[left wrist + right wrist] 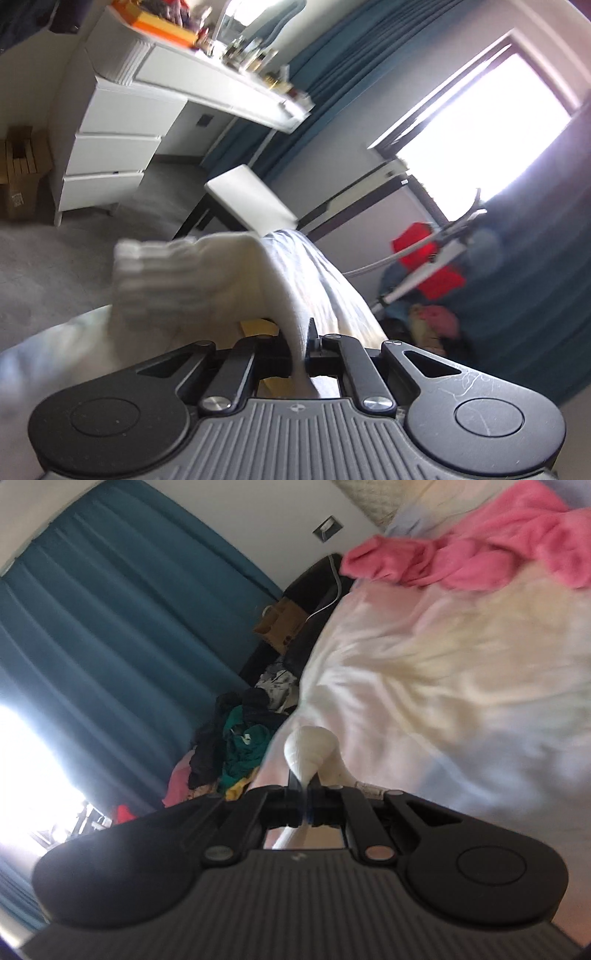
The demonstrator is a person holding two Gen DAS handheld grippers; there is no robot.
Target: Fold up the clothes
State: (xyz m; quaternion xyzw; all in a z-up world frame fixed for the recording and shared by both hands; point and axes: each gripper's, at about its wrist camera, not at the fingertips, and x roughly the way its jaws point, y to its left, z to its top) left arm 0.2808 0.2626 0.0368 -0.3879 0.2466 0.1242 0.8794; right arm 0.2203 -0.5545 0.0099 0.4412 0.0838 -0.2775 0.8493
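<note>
Both jaws clamped on the white garment (pixel 221 273); left gripper (pixel 306 350) and right gripper (pixel 304 794) each pinch an end. It hangs between them over the bed (pixel 461 672); neither's nearer.

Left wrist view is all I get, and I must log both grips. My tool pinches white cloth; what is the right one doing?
Observer: The right tool is shut on a bunched piece of white cloth.
Operator: What lies beyond it?
Observer: A rumpled pale bedspread.
Operator: Other clothes on the bed?
Observer: A pink garment lies crumpled on it, farther off.
Operator: More laundry anywhere?
Observer: A heap of dark and green clothes lies between the bed and a teal curtain.
</note>
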